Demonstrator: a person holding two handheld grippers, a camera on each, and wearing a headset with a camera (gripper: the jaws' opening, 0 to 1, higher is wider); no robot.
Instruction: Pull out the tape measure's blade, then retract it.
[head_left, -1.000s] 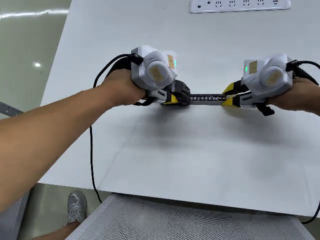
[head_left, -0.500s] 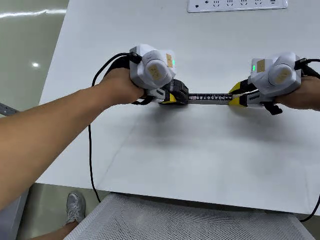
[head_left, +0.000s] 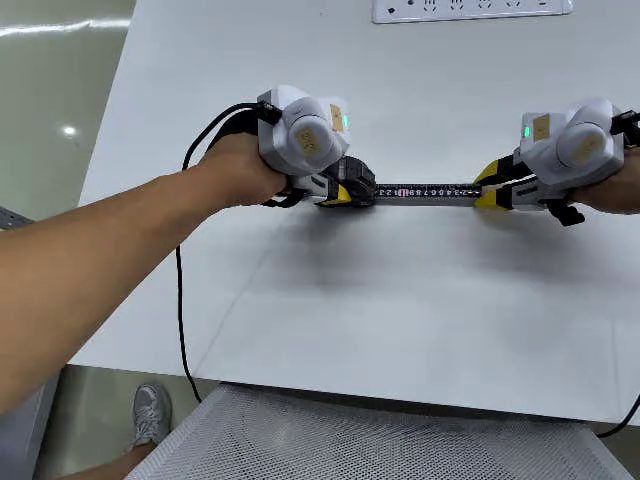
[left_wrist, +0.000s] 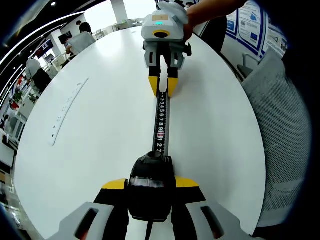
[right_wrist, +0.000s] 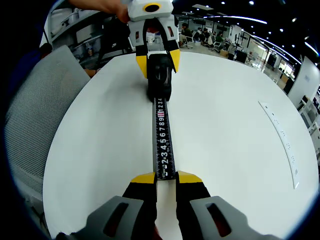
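- White and broad, the round-edged worktable (head_left: 400, 320) runs away from the person, with a long white power strip (head_left: 470, 8) lying at its far edge.
- Behind the table, the left gripper view takes in an open office with people (left_wrist: 80, 37) seated at desks.
- Nearer the person, a grey mesh chair back (head_left: 380, 440) sits below the table edge, and a grey shoe (head_left: 152, 415) rests on the glossy floor.
- A thin black cable (head_left: 183, 300) hangs from the left hand and drops past the table edge.
- The left gripper (head_left: 345, 190), white-bodied with yellow-tipped fingers, has its jaws clamped on either side of the chunky black tape measure with yellow trim (left_wrist: 151, 185), which sits low over the tabletop.
- From the case, the steel blade printed with black numerals and a red mark (right_wrist: 164, 142) stretches flat and straight just over the table towards the other hand.
- The right gripper (right_wrist: 166, 178) has its jaws nipped together on the blade's free end, the yellow tips flanking the first numerals.
- The two grippers face each other across the drawn-out stretch of blade, well apart, at about the same height over the table.
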